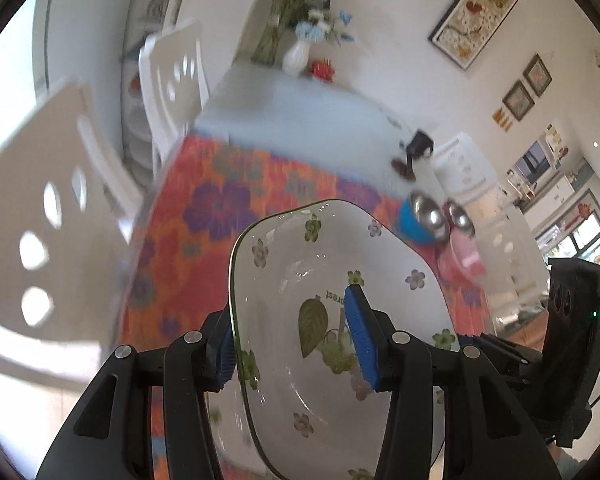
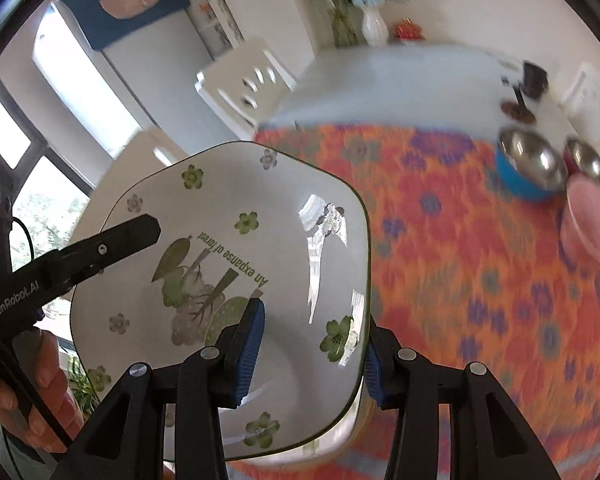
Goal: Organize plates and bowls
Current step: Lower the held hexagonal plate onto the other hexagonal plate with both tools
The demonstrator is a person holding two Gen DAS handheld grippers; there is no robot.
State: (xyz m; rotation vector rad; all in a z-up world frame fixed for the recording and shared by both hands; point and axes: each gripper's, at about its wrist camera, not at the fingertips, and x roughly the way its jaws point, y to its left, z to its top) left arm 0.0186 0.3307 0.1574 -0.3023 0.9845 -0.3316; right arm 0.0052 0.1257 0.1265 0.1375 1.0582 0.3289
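A white squarish plate (image 1: 312, 264) with green flowers and leaf print is held tilted in the air above the table. My left gripper (image 1: 296, 344) is shut on its left rim, one blue pad inside, one outside. My right gripper (image 2: 312, 344) is shut on the opposite rim of the same plate (image 2: 236, 240). The left gripper's black finger (image 2: 112, 240) shows at the plate's far side in the right wrist view. A blue bowl (image 2: 528, 168), a red steel-lined bowl (image 2: 588, 164) and a pink bowl (image 2: 592, 224) stand at the table's right.
The table has an orange-and-purple flowered cloth (image 2: 460, 260) and a pale cloth (image 2: 380, 88) beyond. A white vase with flowers (image 2: 374, 26) and a small black stand (image 2: 532, 76) are at the far end. White chairs (image 1: 172, 76) stand along the left side.
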